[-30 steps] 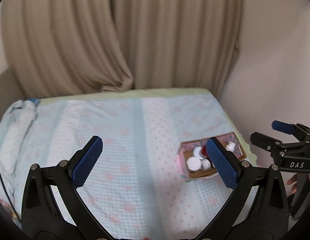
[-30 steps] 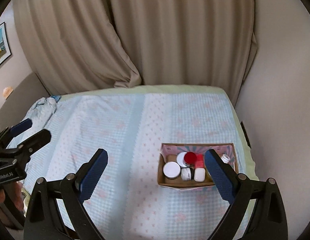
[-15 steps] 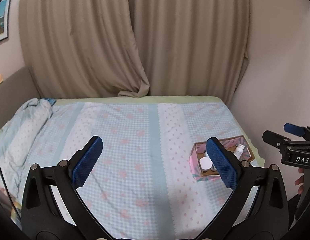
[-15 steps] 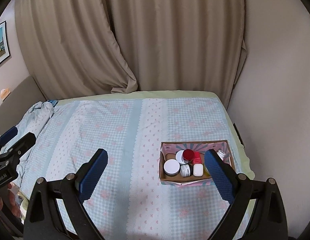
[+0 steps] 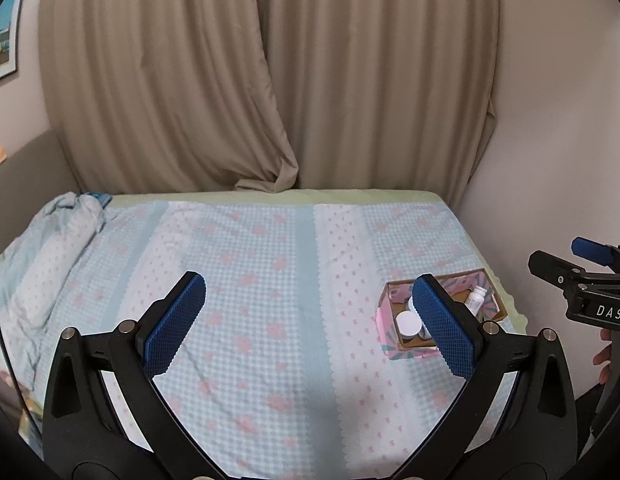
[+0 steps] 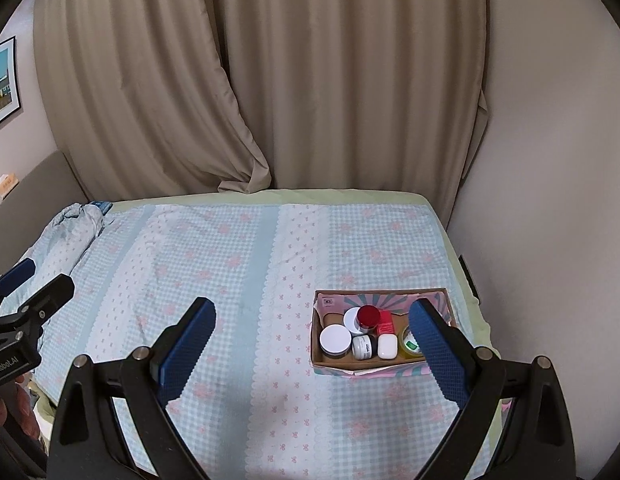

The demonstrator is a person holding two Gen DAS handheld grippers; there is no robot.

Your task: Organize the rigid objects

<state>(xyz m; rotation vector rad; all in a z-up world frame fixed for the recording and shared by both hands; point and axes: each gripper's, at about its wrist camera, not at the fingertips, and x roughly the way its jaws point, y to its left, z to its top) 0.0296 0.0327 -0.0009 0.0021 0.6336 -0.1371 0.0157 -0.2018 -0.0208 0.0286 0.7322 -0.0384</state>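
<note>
A pink cardboard box (image 6: 374, 370) sits on the bed near its right edge and holds several small containers: a white-lidded jar (image 6: 334, 340), a red-capped bottle (image 6: 368, 316), a small white case (image 6: 387, 346) and others. It also shows in the left wrist view (image 5: 398, 294), with a white bottle (image 5: 475, 299) inside. My left gripper (image 5: 305, 320) is open and empty above the bed. My right gripper (image 6: 312, 342) is open and empty, held back from the box.
The bed (image 6: 229, 264) has a blue checked cover with pink flowers. A bunched blanket (image 5: 57, 248) lies at its left. Beige curtains (image 6: 269, 80) hang behind. A wall (image 6: 550, 160) runs close along the bed's right side.
Both grippers have pulled back and tilted up, so more curtain and wall show. The box looks smaller and farther. Both stayed open.
</note>
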